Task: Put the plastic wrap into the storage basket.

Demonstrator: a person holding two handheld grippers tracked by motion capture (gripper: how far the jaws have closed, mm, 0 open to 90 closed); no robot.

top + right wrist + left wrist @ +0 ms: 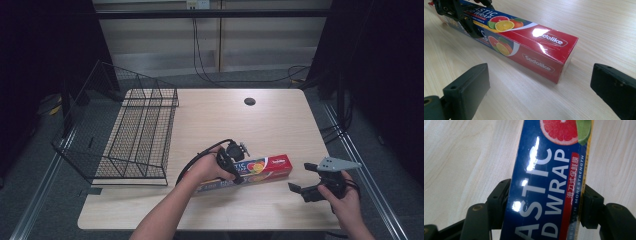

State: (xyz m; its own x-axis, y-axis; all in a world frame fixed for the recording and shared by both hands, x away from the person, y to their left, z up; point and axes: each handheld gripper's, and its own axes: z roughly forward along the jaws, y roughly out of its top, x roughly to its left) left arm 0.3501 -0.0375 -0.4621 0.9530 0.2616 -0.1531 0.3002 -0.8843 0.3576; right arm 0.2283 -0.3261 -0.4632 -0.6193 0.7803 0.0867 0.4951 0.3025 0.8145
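Observation:
A long box of plastic food wrap (pixel 260 167), blue with citrus pictures and a red end, lies flat on the wooden table (pixel 270 125) near the front. My left gripper (pixel 235 172) comes down over the box's blue middle. In the left gripper view its jaws stand on either side of the box (pixel 549 182) and the pads (pixel 499 200) press its long sides. My right gripper (pixel 300 176) rests low at the front right, open and holding nothing. In the right gripper view the red end of the box (pixel 536 47) lies just beyond its wide-apart jaws, and the left gripper (pixel 461 17) clamps the far part.
A black wire basket (pixel 135 135) covers the table's left side, with a mesh panel leaning out past the left edge. A small dark round grommet (pixel 249 101) sits near the far edge. Cables (pixel 210 75) run along the floor behind the table.

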